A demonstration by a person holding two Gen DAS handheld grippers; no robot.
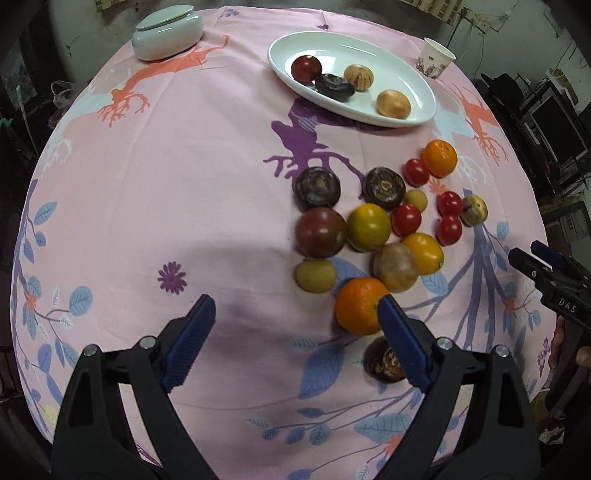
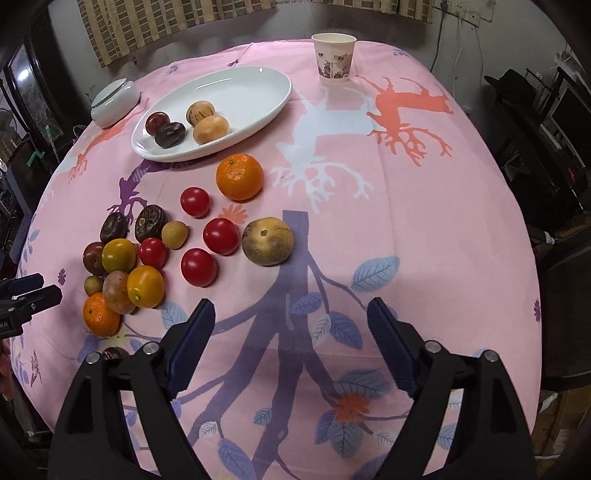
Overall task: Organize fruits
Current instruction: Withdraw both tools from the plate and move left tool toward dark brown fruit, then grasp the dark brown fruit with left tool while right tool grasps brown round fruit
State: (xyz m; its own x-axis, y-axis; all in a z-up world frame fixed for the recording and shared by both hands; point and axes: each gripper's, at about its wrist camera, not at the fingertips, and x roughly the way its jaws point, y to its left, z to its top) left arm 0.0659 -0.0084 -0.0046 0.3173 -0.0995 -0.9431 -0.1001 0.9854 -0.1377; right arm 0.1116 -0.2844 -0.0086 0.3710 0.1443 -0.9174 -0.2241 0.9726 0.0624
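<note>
A white oval plate (image 1: 417, 88) (image 2: 258, 96) holds a dark red plum (image 1: 306, 68), a dark water chestnut (image 1: 335, 87) and two tan fruits. Several loose fruits lie in a heap on the pink cloth: oranges (image 1: 360, 305) (image 2: 239, 177), red cherry tomatoes (image 2: 220, 236), yellow tomatoes (image 1: 368, 227), water chestnuts (image 1: 317, 187), a tan round fruit (image 2: 267, 240). My left gripper (image 1: 295, 314) is open and empty, its right finger beside the near orange. My right gripper (image 2: 290, 317) is open and empty, just in front of the tomatoes. It also shows in the left wrist view (image 1: 532, 266).
A white lidded jar (image 1: 168, 33) (image 2: 114, 103) stands at the far left. A paper cup (image 1: 437, 57) (image 2: 333, 57) stands at the far right. A water chestnut (image 1: 386, 360) lies under my left gripper's right finger. The round table's edge drops off on all sides.
</note>
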